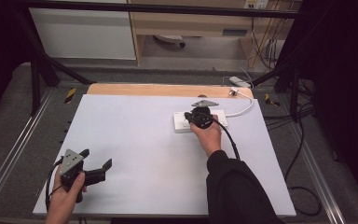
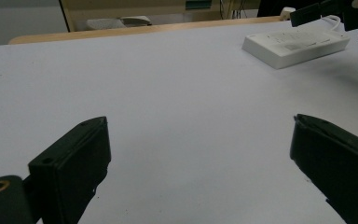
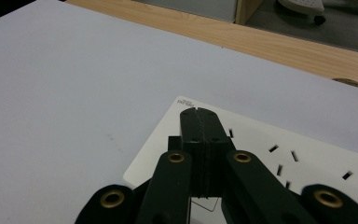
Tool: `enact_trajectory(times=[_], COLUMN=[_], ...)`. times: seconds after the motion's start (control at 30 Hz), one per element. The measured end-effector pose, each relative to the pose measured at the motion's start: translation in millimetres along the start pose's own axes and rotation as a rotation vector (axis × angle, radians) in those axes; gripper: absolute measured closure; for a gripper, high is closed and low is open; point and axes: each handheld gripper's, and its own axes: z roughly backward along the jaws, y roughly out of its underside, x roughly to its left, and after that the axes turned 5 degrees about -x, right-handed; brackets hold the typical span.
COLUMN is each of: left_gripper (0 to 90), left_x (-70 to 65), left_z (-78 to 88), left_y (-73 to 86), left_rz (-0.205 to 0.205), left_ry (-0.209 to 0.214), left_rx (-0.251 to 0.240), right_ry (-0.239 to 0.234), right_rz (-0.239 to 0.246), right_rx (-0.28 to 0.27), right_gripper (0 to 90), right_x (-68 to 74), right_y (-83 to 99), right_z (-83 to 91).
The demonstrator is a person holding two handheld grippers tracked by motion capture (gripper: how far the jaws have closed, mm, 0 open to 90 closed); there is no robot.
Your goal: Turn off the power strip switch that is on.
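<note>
On the left, our left gripper (image 1: 96, 164) waits near the front of the white table (image 1: 135, 140), jaws wide apart, holding nothing. Going right, the white power strip (image 1: 182, 122) lies near the back. Our right gripper (image 3: 199, 122) is over its end, jaws pressed together. Nothing is plugged in, so we think most work is left.

Left gripper (image 2: 200, 154) jaws spread wide over white table (image 2: 168, 93), white power strip (image 2: 296, 44) far right, other gripper (image 2: 326, 10) above it
</note>
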Motion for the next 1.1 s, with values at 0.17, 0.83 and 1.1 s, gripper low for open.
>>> enact_trajectory(times=[0.17,0.83,1.1], left_gripper=[5.1,5.1,5.1], left_x=[0.0,0.8,0.7], left_z=[-0.1,0.5,0.4], left_y=[0.1,0.5,0.5], left_rz=[0.000,0.003,0.003], left_ry=[0.000,-0.004,-0.002], left_rx=[-0.001,-0.001,-0.001], right_ry=[0.001,-0.005,-0.003], right_rz=[0.000,-0.021,-0.016], right_rx=[0.009,0.036,0.046], right_gripper=[90.0,90.0,90.0], right_x=[0.1,6.9,8.7], right_y=[2.2,17.4,20.2], right_z=[-1.3,-6.3,-8.4])
